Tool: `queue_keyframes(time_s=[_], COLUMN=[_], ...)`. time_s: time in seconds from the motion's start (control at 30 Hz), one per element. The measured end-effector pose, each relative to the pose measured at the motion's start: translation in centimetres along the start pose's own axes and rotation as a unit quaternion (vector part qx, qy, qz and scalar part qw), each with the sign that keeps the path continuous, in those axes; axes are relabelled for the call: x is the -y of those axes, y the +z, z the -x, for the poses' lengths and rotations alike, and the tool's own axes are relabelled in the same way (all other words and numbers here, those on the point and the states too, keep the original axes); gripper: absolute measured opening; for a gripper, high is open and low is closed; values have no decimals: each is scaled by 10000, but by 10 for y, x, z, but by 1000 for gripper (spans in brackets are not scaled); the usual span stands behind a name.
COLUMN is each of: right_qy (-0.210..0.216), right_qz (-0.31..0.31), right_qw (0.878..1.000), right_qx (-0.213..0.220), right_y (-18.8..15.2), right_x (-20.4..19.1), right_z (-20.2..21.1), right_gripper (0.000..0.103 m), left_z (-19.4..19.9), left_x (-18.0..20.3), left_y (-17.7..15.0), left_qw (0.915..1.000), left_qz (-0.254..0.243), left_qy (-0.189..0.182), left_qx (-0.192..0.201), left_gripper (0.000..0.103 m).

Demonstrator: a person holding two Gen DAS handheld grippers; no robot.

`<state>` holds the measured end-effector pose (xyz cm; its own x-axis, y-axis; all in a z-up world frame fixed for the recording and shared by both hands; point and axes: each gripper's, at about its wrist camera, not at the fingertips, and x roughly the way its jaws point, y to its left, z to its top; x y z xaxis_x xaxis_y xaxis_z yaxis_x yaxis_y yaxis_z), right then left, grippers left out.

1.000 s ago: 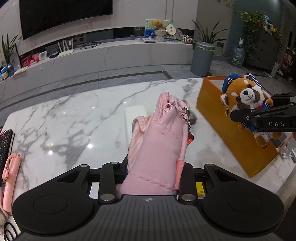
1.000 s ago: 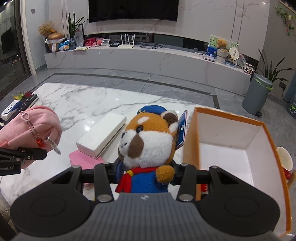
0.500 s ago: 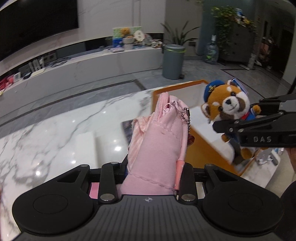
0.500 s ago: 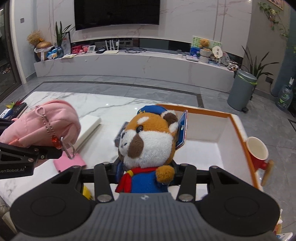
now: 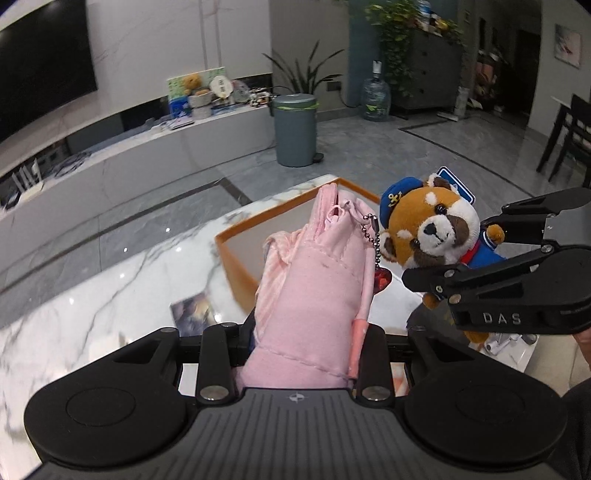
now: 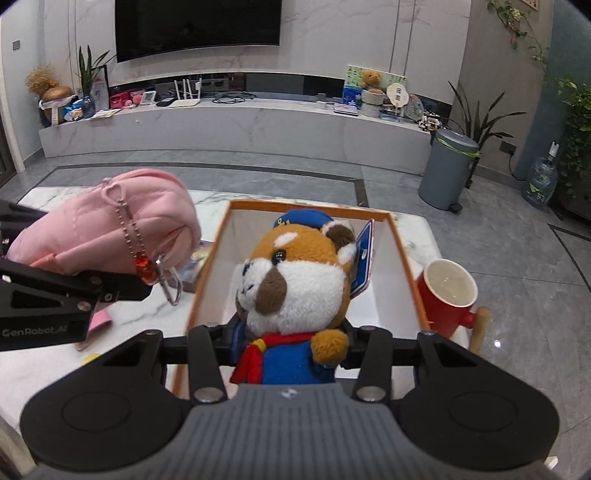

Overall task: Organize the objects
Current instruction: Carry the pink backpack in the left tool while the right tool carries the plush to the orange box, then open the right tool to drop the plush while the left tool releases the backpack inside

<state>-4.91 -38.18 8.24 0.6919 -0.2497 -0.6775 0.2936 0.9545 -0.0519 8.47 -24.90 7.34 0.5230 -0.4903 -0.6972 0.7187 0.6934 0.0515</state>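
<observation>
1. Glossy white marble with grey veins forms the tabletop (image 5: pixel 92 306), throwing back small spots of ceiling light; beyond it lie grey floor tiles, a long pale stone media bench and a dark wall-mounted screen (image 6: pixel 197 26).
2. On the tabletop stands an open rectangular box (image 6: pixel 400 258) with orange outer walls and rim and a smooth white interior.
3. The left gripper (image 5: pixel 295 336) has its jaws clamped on a soft pink fabric pouch (image 5: pixel 314 291), quilted and stitched, puffy in outline. A bead chain with a red charm (image 5: pixel 382 282) and a metal clip hangs from its zipper end.
4. The pouch is held in the air at the box's left edge, clear of the marble.
5. The right gripper (image 6: pixel 291 354) has its jaws closed on a plush red panda (image 6: pixel 295 284): fuzzy orange, white and brown fur, blue cap, blue jacket, red neckerchief, and a blue card tag at its ear.
6. The plush hangs over the box's open top, not resting on the floor of it.
7. Just right of the box stands a red mug (image 6: pixel 448 295) with a pale inside and a wooden handle.
8. A flat pink item and a printed card lie on the marble left of the box.
9. A grey pedal bin (image 6: pixel 447 166), a water jug and leafy plants stand across the floor.
</observation>
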Motion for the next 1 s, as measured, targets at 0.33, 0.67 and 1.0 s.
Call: queue_keyframes(time_s=[0.33, 0.67, 1.0], right_qy=[-107, -188, -143], right_qz=[15, 8, 55], right_qw=[9999, 9994, 9983], right_qx=[-78, -299, -554], right_y=[9, 19, 21], right_x=[29, 49, 60], right_z=[-19, -59, -99], right_gripper=[47, 47, 47], left_z=[-39, -81, -116], left_x=[23, 26, 18], left_y=[19, 26, 29], left_qw=[9986, 9988, 9980], left_qz=[-518, -357, -254], left_qy=[-17, -102, 25], left_qx=[-64, -322, -584], left_gripper=[38, 38, 38])
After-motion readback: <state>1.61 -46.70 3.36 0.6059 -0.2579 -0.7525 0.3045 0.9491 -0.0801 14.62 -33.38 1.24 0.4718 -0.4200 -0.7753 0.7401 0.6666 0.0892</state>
